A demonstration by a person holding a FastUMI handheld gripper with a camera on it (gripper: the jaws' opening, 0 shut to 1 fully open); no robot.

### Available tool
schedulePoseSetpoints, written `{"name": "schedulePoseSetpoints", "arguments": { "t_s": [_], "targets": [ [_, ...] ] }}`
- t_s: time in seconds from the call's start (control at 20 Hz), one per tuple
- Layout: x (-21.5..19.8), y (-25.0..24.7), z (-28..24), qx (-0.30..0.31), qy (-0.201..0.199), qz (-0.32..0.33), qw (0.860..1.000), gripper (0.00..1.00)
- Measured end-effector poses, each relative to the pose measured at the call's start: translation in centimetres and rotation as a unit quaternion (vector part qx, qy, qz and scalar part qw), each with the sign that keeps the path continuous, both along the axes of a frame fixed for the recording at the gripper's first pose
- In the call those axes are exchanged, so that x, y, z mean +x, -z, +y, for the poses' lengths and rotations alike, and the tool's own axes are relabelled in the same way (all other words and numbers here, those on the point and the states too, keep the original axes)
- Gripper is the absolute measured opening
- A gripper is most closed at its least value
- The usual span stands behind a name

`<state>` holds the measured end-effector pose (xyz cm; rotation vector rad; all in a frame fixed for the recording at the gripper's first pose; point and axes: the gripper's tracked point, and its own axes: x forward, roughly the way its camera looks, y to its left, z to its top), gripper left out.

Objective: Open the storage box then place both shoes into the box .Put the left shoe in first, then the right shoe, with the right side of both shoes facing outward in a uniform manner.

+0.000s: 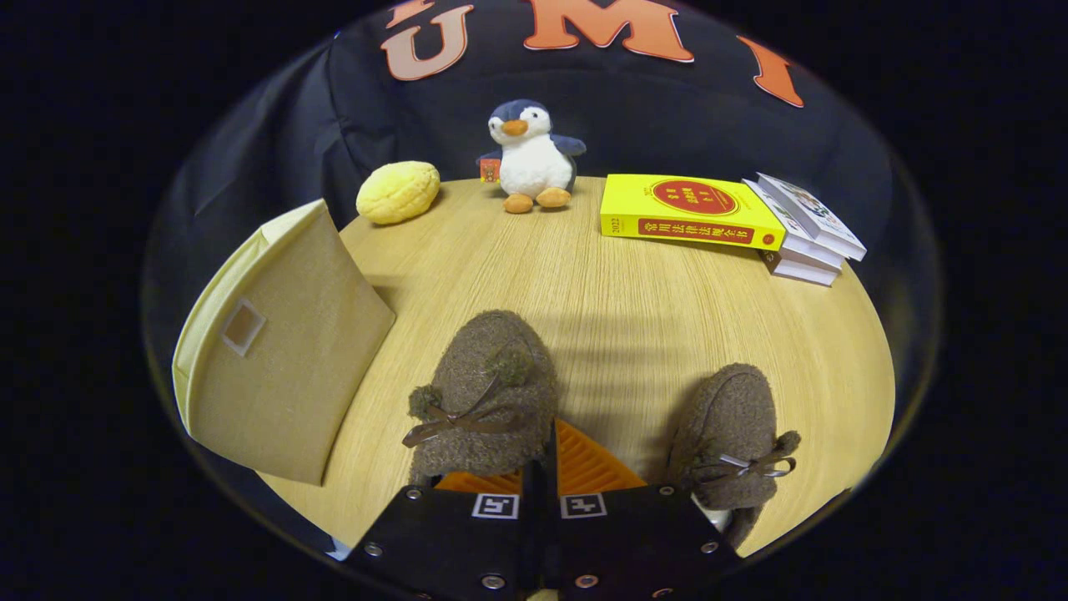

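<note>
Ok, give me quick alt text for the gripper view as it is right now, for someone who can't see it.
The gripper has its fingers together, gripping nothing, beside the heel of one fuzzy brown shoe; a second shoe lies apart from it. A beige storage box stands on the wooden table. Beyond sit a plush penguin, a yellow bun-shaped toy and stacked books.

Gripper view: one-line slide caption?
Hand-held gripper shut, empty, between two fuzzy brown shoes; closed fabric storage box alongside.

I note two fuzzy brown shoes (486, 392) (730, 434) with brown ribbon bows, a beige fabric storage box (279, 367), pale wood-grain table (634, 334), yellow bun-shaped toy (398, 191), a white-and-navy penguin (532, 156) (orange beak and feet), and a yellow book (688, 211) with red markings.
</note>
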<state>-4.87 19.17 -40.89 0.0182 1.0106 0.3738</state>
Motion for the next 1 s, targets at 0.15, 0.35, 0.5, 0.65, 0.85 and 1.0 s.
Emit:
{"name": "schedulePoseSetpoints", "arguments": {
  "t_s": [0.15, 0.35, 0.5, 0.65, 0.85, 1.0],
  "targets": [
    [0.8, -4.0, 1.4, 0.012, 0.011, -0.015, 1.0, 0.04],
    [2.1, -9.8, 4.9, 0.034, 0.017, -0.044, 0.998, 0.04],
    [2.6, -13.9, 8.3, 0.049, 0.006, -0.06, 0.997, 0.04],
    [2.5, -16.7, 12.1, 0.052, -0.014, -0.065, 0.996, 0.04],
    [1.6, -18.1, 18.4, 0.067, -0.044, -0.052, 0.995, 0.04],
    [1.0, -17.0, 21.7, 0.048, -0.065, -0.036, 0.996, 0.04]
  ]
}}
